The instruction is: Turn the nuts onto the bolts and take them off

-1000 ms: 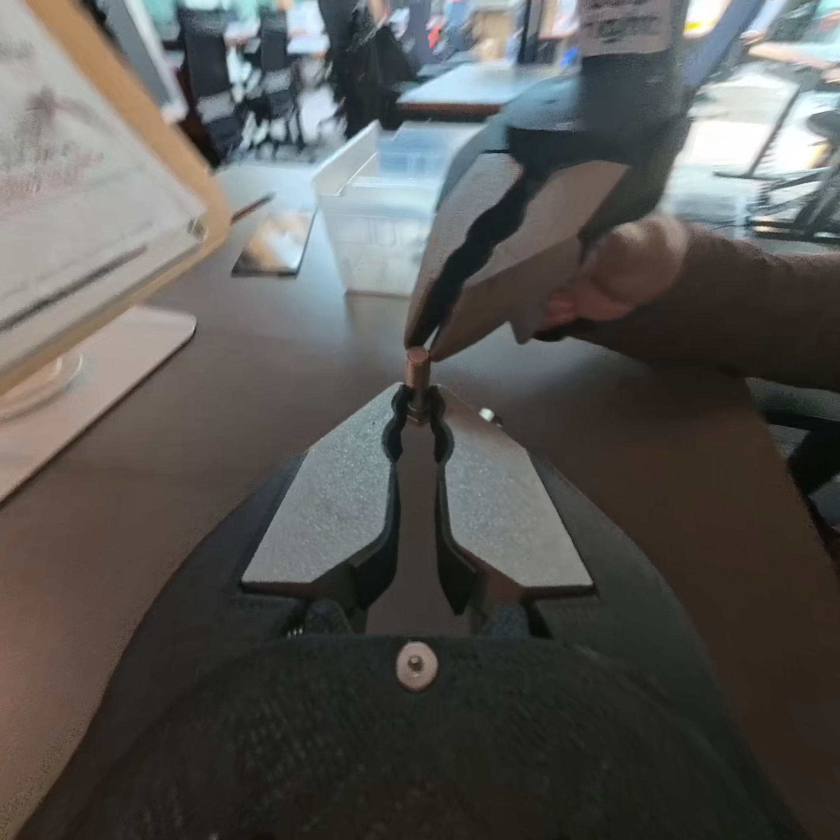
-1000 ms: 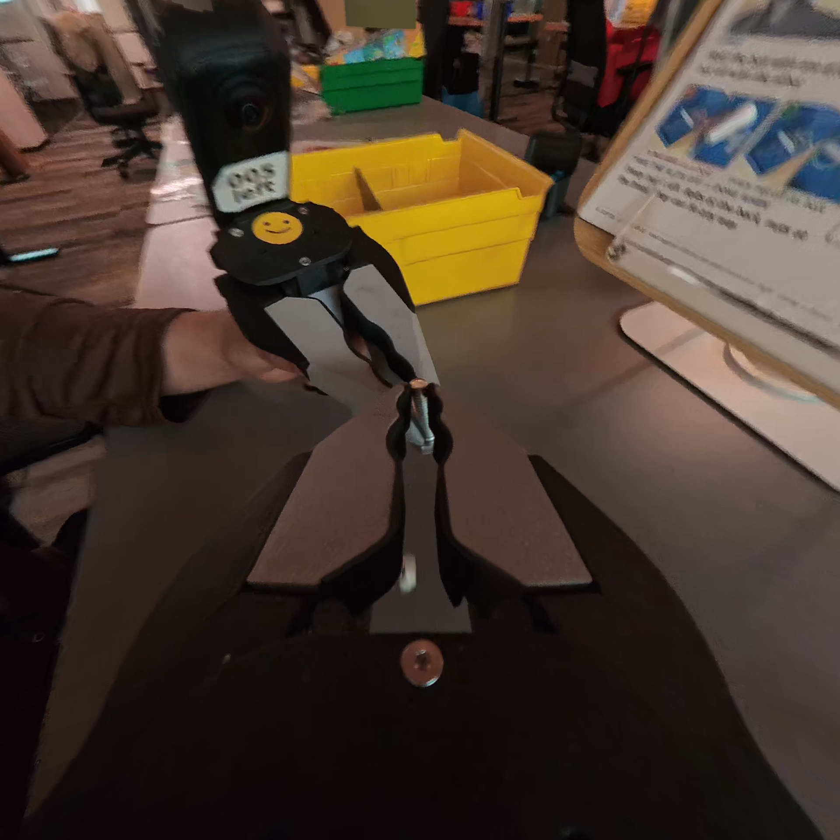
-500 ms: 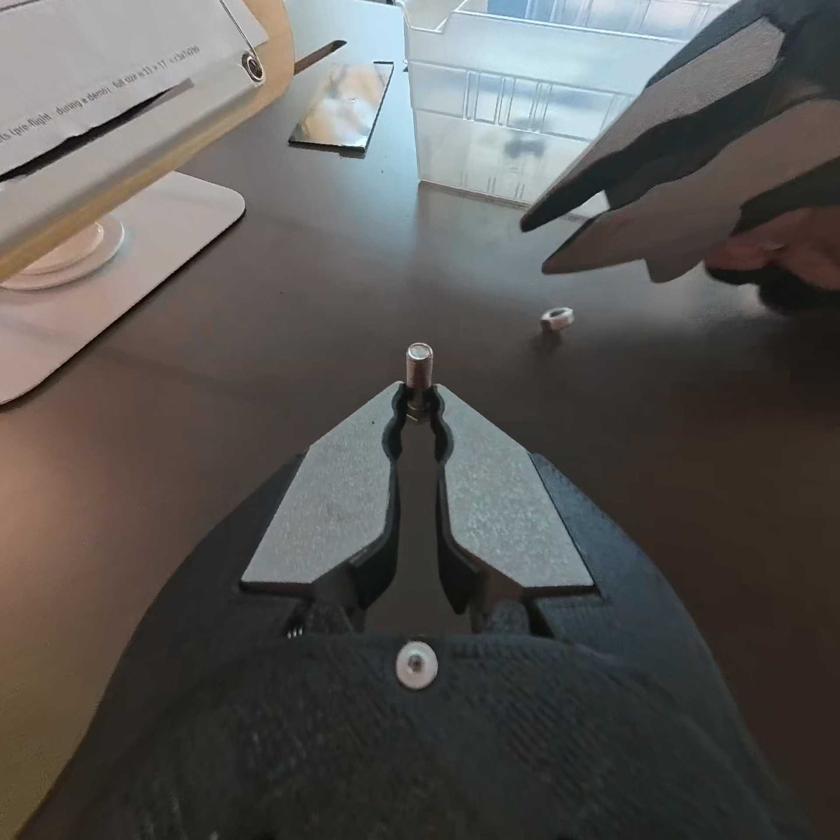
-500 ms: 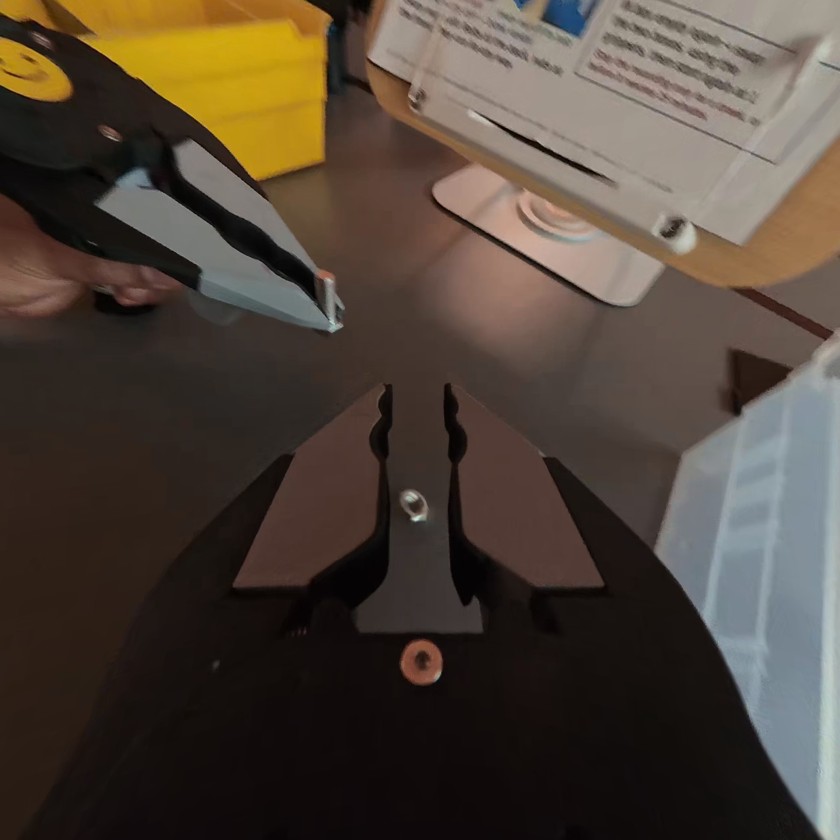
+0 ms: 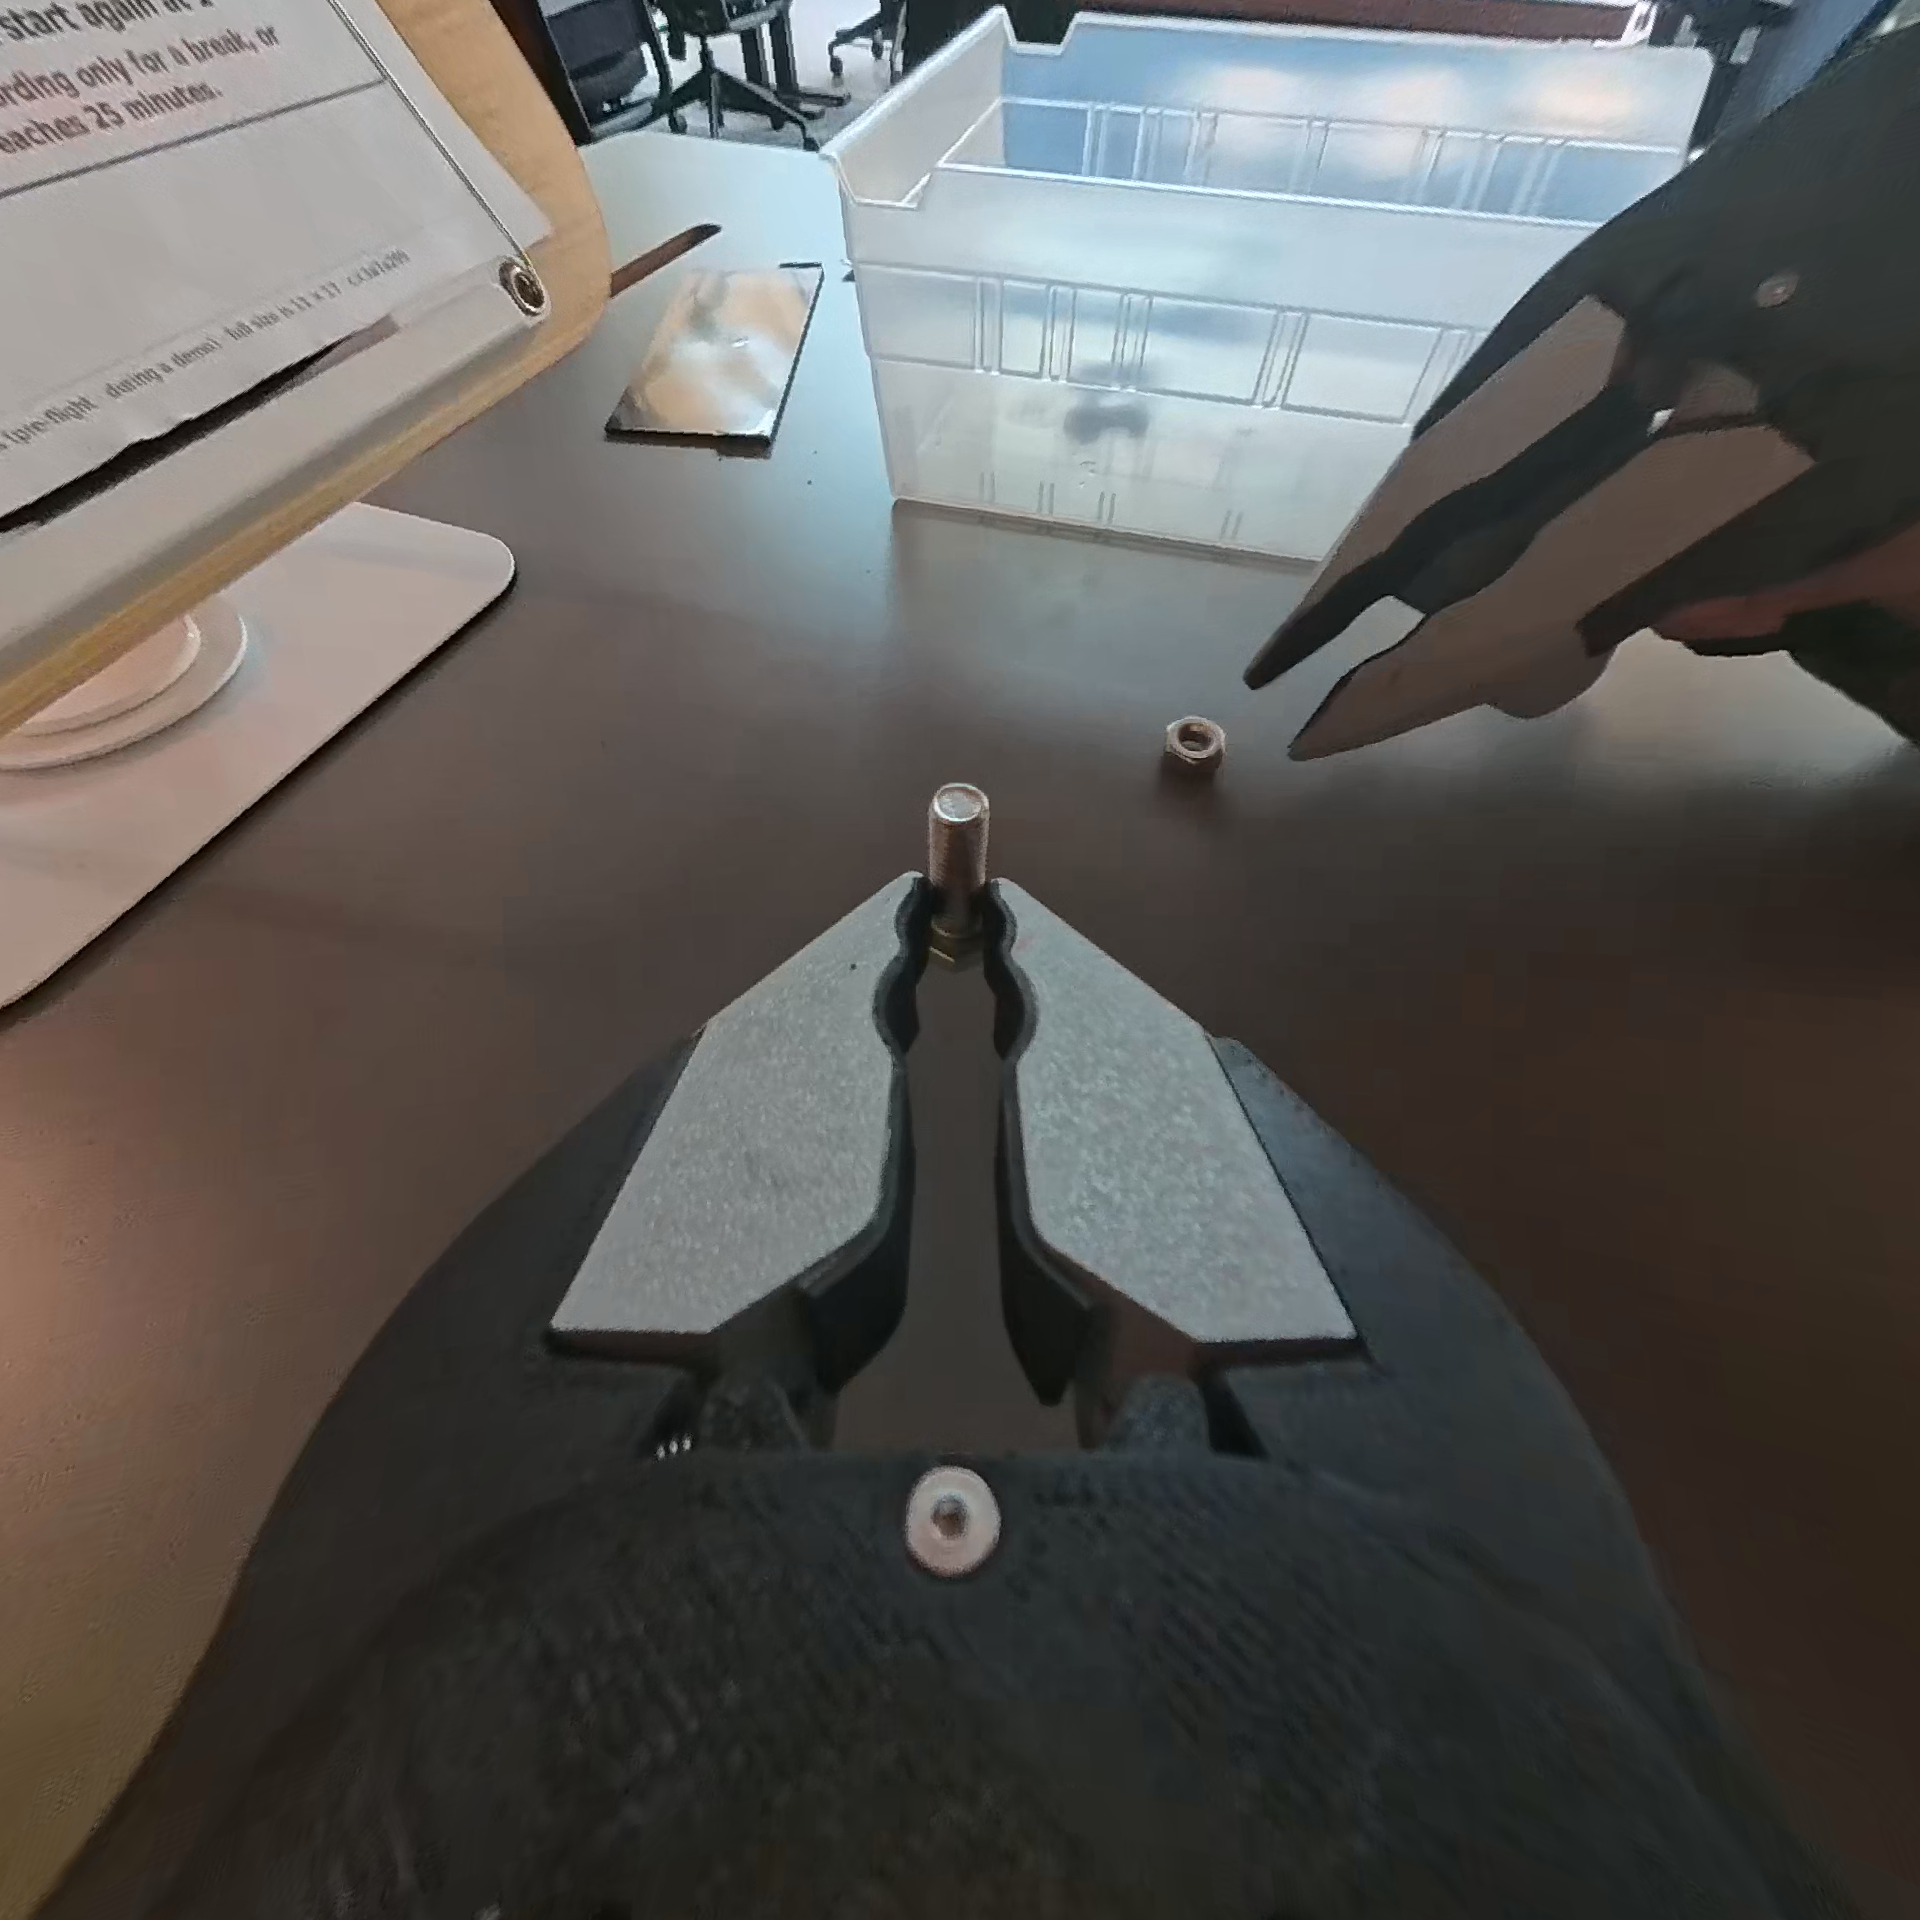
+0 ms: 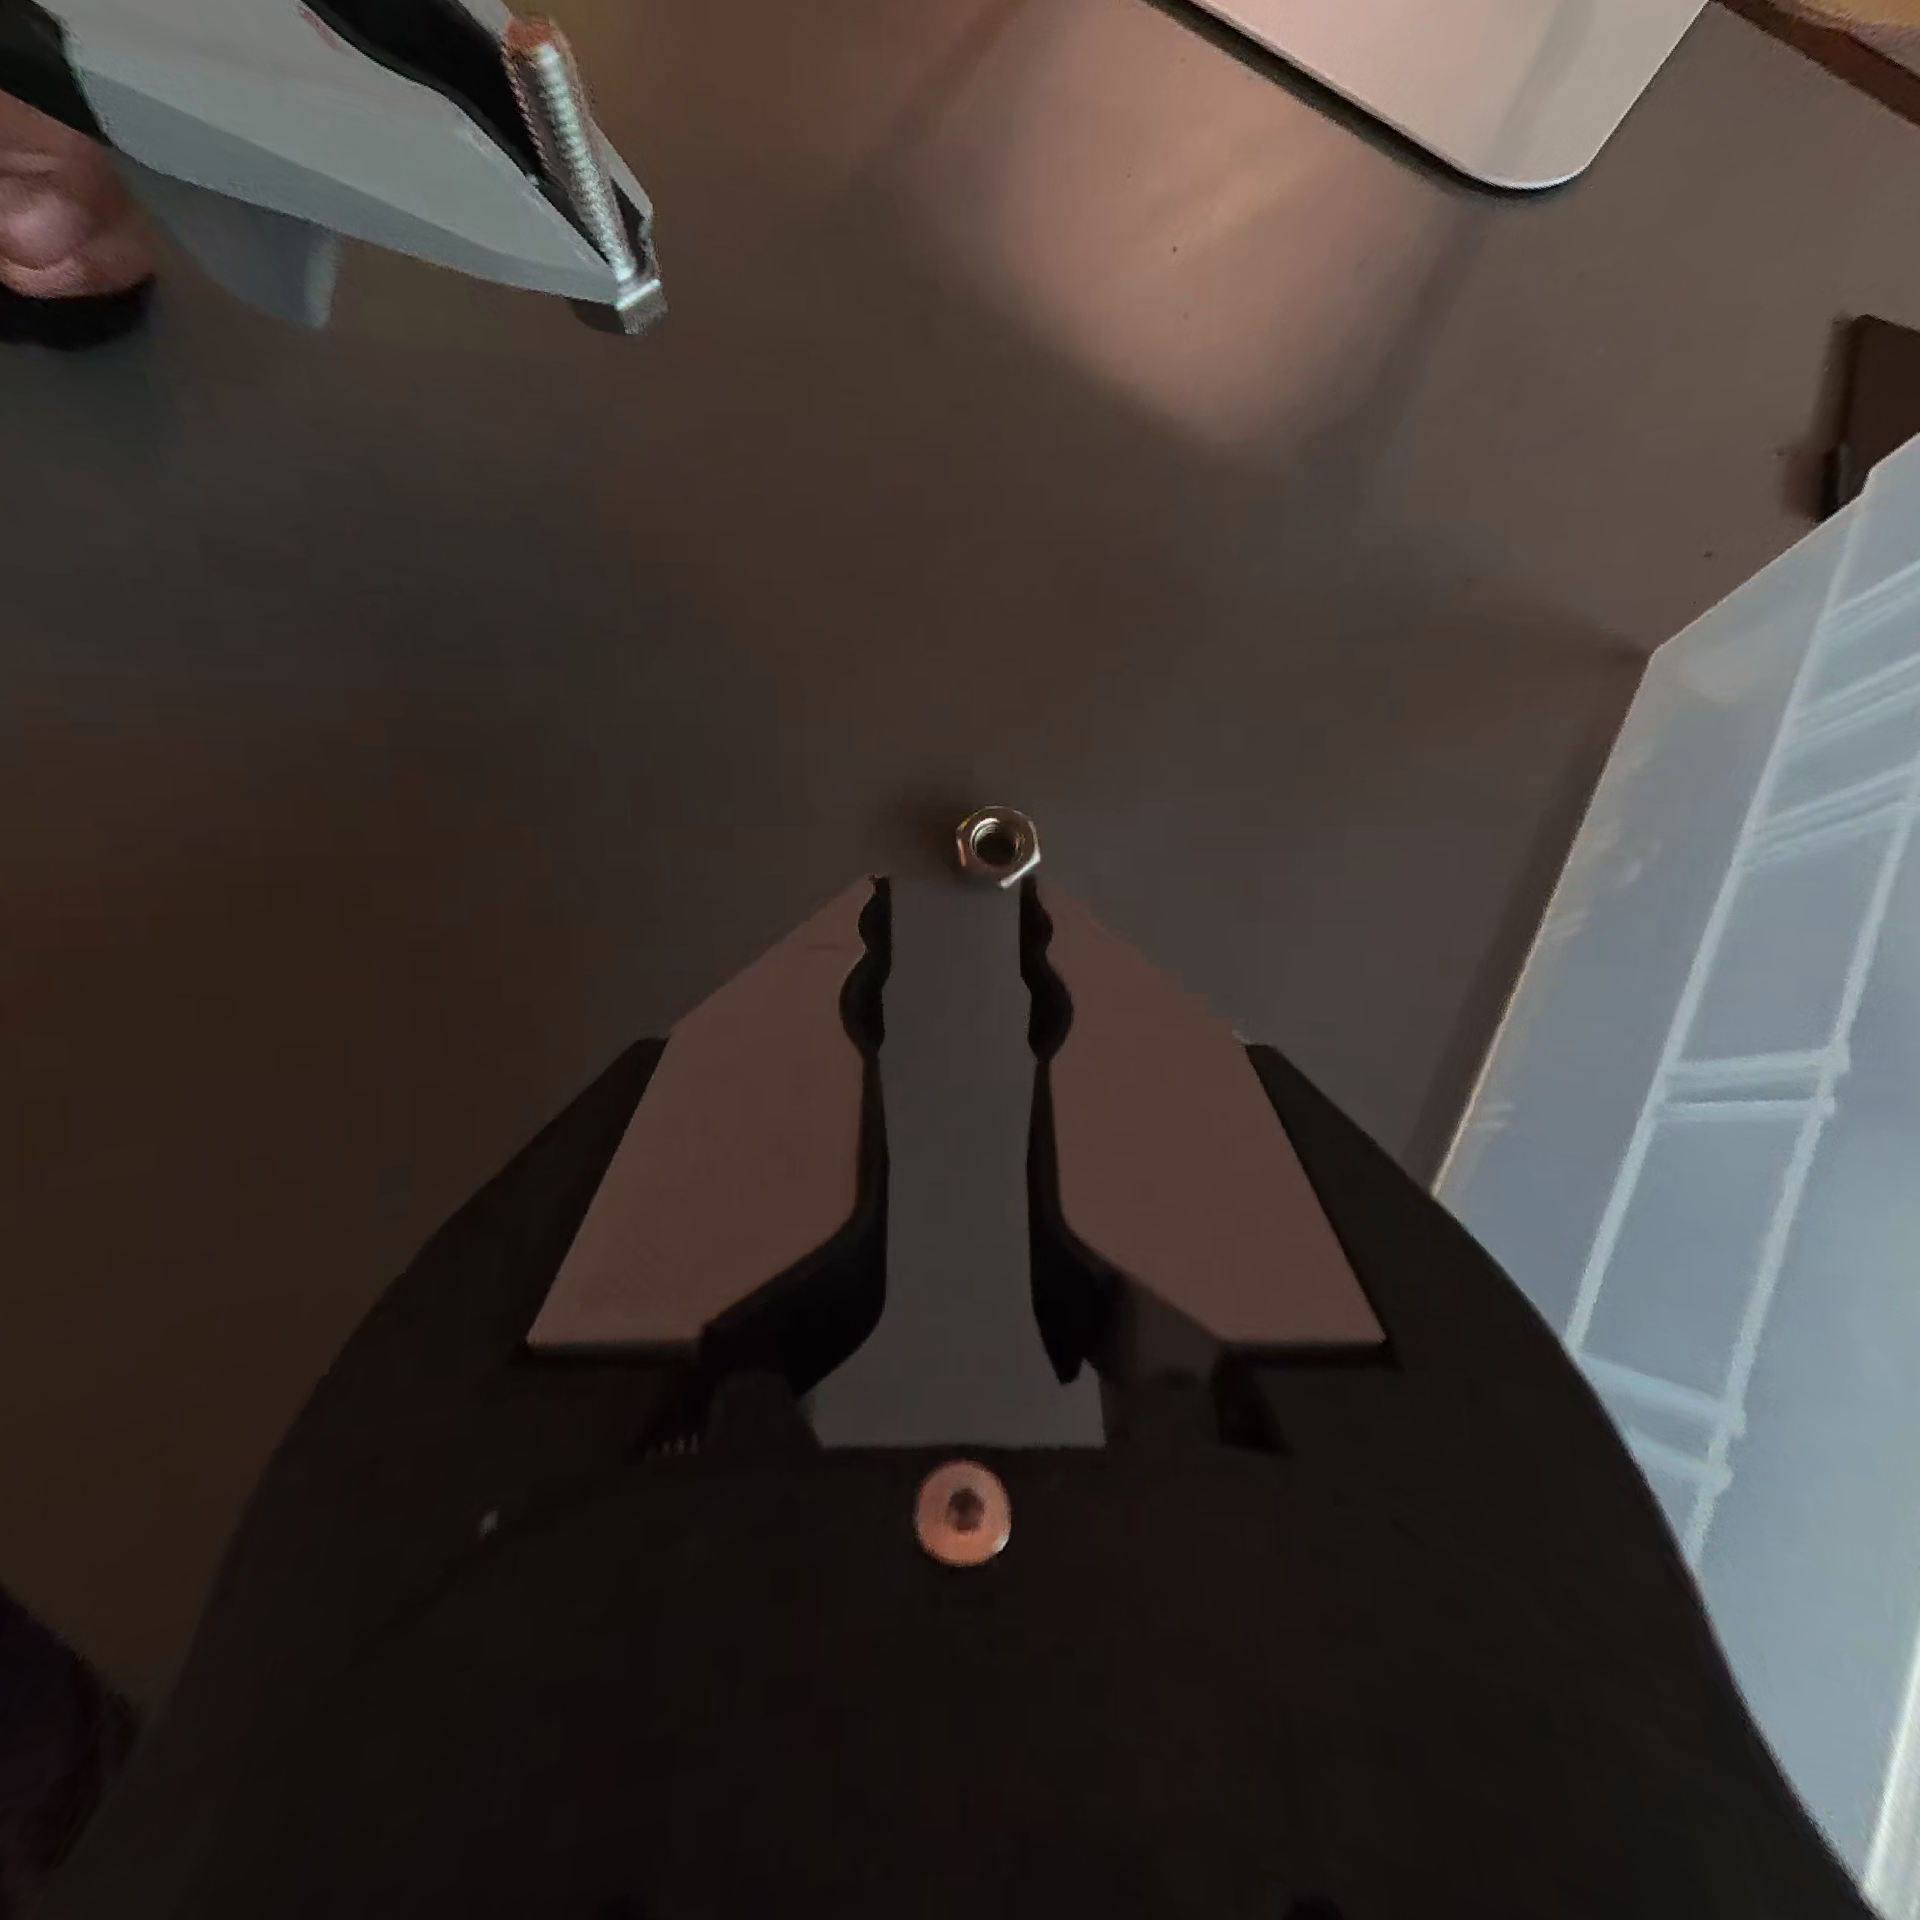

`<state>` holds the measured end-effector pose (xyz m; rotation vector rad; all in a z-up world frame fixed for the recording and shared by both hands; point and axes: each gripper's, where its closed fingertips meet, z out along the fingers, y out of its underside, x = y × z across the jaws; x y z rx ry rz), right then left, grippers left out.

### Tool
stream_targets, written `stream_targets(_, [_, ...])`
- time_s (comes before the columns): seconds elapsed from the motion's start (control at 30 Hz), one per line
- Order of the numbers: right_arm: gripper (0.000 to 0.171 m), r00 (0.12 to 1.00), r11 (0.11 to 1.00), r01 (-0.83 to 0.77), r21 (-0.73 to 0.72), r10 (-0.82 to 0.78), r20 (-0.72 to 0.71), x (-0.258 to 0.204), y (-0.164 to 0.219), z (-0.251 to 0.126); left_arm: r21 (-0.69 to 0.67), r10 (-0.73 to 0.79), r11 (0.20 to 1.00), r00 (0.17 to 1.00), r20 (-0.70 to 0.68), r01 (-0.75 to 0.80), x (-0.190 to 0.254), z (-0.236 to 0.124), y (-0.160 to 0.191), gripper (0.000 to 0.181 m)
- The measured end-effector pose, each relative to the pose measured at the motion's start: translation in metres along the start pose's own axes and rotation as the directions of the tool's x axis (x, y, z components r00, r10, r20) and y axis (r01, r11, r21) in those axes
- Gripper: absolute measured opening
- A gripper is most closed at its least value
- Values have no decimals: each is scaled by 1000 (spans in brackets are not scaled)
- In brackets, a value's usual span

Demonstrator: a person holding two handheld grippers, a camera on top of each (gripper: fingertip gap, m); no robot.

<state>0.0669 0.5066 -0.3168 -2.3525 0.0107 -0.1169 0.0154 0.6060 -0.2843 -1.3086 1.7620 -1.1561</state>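
My left gripper (image 5: 956,914) is shut on a silver bolt (image 5: 958,842), whose threaded end sticks up past the fingertips. A small hex nut (image 5: 1193,742) lies flat on the dark table, to the right of the bolt. My right gripper (image 5: 1283,712) is open and empty, its tips just right of the nut. In the right wrist view the nut (image 6: 995,845) lies just past the open right gripper (image 6: 951,894), close to its right fingertip. The left gripper (image 6: 613,260) with the bolt (image 6: 571,156) is at the upper left there.
A clear plastic bin (image 5: 1195,343) stands at the back of the table and also shows at the right of the right wrist view (image 6: 1766,1039). A document stand with a white base (image 5: 208,623) is at the left. A flat dark plate (image 5: 717,358) lies beside the bin. The gap from one gripper's tips to the other's is roughly 12 centimetres.
The right gripper let go of the bolt end, opened and pulled away to the right and down over the table. The nut now lies on the table. The left gripper still holds the bolt.
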Motion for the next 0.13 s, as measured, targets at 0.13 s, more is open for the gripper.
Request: stream_targets(0.13, [22, 1000, 1000, -23, 1, 23, 4, 7, 2, 9, 1, 6, 1000, 1000, 3, -6, 0, -1, 0, 8])
